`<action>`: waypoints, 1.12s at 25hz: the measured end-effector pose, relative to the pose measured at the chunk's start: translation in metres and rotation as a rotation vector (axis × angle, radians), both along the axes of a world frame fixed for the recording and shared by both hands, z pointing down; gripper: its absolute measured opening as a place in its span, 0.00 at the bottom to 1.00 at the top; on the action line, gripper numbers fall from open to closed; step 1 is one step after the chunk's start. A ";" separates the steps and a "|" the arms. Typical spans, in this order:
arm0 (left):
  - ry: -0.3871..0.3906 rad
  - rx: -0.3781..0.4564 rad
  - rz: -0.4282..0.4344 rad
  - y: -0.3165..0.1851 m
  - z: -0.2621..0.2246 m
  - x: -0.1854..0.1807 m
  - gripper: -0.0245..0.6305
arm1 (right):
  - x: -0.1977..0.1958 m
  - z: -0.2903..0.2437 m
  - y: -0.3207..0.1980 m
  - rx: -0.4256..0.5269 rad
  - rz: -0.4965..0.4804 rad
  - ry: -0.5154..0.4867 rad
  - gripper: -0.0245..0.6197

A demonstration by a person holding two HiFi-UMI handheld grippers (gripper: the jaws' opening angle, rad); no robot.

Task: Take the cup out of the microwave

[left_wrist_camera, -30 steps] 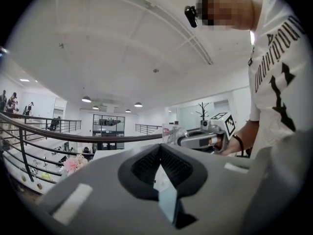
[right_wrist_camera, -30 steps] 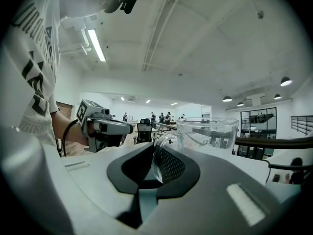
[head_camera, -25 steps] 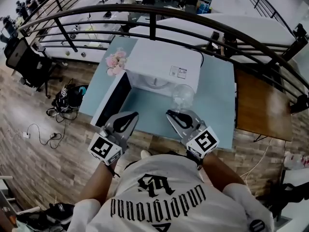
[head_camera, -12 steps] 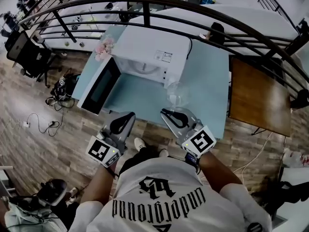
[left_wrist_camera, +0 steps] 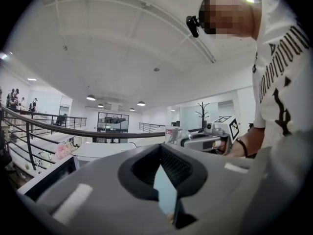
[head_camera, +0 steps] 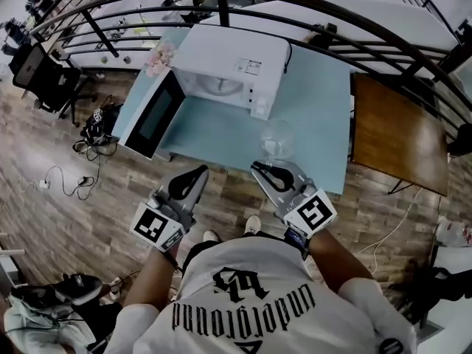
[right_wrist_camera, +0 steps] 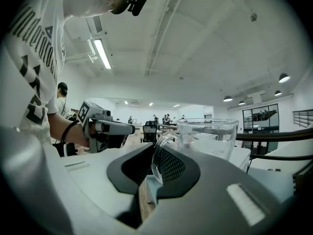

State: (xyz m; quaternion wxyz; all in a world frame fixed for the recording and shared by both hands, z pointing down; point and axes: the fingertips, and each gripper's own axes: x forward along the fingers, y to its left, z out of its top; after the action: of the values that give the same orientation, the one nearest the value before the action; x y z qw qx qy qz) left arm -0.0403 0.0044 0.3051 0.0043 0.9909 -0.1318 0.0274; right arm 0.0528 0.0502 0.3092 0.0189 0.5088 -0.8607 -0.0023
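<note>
The white microwave (head_camera: 232,61) stands at the back of the light-blue table (head_camera: 317,109), its door (head_camera: 151,116) swung open to the left. A clear glass cup (head_camera: 276,140) hangs upright over the table's front part, well out of the oven. My right gripper (head_camera: 267,171) is shut on its handle, and in the right gripper view the cup (right_wrist_camera: 208,138) rises just past the jaws. My left gripper (head_camera: 198,174) is level, beside the right one over the table's front edge, shut with nothing in it. The left gripper view shows only a thin sliver of table between its jaws.
A curved black railing (head_camera: 369,32) runs behind the table. A brown wooden table (head_camera: 394,131) adjoins on the right. Pink flowers (head_camera: 158,57) sit left of the microwave. An office chair (head_camera: 40,80), a bag with cables (head_camera: 99,127) and shoes (head_camera: 44,301) lie on the wooden floor.
Both grippers and the cup have drawn back from the microwave's mouth toward the table's front edge. The grip on the cup is unchanged and the microwave door stays open.
</note>
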 end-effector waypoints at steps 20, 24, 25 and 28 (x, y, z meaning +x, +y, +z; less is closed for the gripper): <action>0.016 0.016 0.071 0.038 -0.005 -0.185 0.11 | -0.139 -0.014 0.058 0.021 0.142 0.049 0.07; 0.018 0.025 0.088 0.045 -0.003 -0.209 0.11 | -0.164 -0.008 0.072 0.009 0.160 0.048 0.07; 0.017 0.027 0.093 0.047 -0.002 -0.213 0.11 | -0.169 -0.007 0.075 0.012 0.166 0.048 0.07; 0.019 0.029 0.103 0.054 -0.001 -0.223 0.11 | -0.182 -0.003 0.083 0.021 0.181 0.050 0.07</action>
State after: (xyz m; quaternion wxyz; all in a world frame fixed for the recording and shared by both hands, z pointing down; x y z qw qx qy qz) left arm -0.2634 0.0580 0.3043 -0.0101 0.9965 -0.0810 0.0163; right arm -0.1295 0.1327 0.3059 0.0354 0.5846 -0.8102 -0.0224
